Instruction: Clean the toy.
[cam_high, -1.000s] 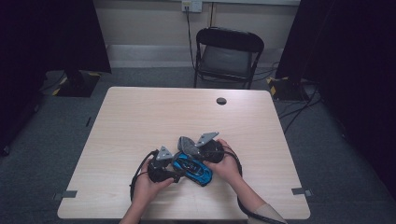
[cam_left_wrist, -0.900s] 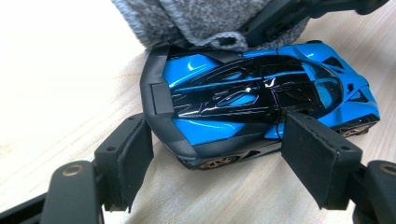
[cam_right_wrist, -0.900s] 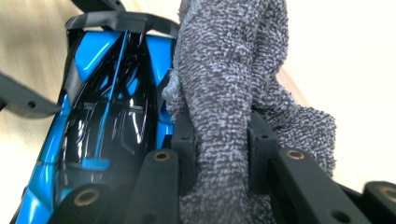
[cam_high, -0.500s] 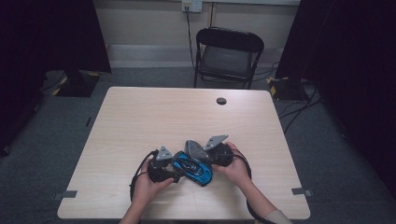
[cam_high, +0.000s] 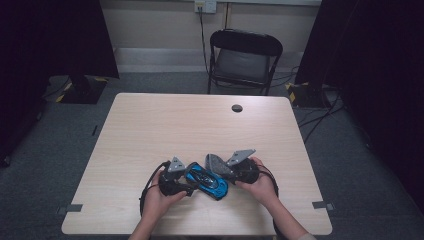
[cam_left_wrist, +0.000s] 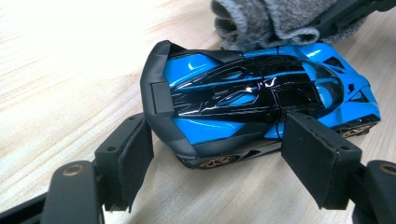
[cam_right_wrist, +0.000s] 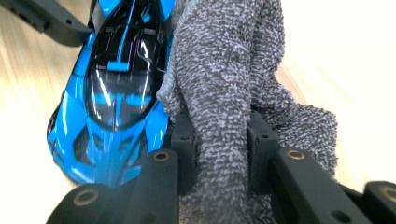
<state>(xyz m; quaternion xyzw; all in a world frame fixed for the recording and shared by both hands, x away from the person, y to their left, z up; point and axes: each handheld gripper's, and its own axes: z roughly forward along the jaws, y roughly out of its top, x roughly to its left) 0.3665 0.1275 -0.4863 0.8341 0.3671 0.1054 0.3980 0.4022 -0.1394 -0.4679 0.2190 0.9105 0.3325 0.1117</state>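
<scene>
fig.: high view, me at the near edge of a pale wood table (cam_high: 150, 130), both hands close together by the front edge. blue toy car (cam_high: 206, 180) sits on its wheels on the tabletop betw. my two tongs, nose pointing toward the near right, rear wing toward my left gripper (cam_high: 187, 186).

left gripper view: my l. jaws stand one each side of the car's (cam_left_wrist: 261, 93) rear half. one pad (cam_left_wrist: 317, 156) lies against or just beside the car's flank by the rear wheel; the other pad stands off the wing corner with bare table betw. them. can't tell if the near pad truly presses; i read the jaws as released, not clenched on the car.

right gripper view: my right gripper (cam_right_wrist: 219, 140) is clenched on a grey terry cloth (cam_right_wrist: 224, 70), pinched into a fold betw. the pads. the cloth's free end lies against the car's (cam_right_wrist: 116, 93) side and roof edge. in the high view the cloth (cam_high: 216, 163) sits just beyond the car, touching it.

background: a black folding chair (cam_high: 244, 59) beyond the far edge; a small dark disc (cam_high: 237, 108) on the table near the far side.
</scene>
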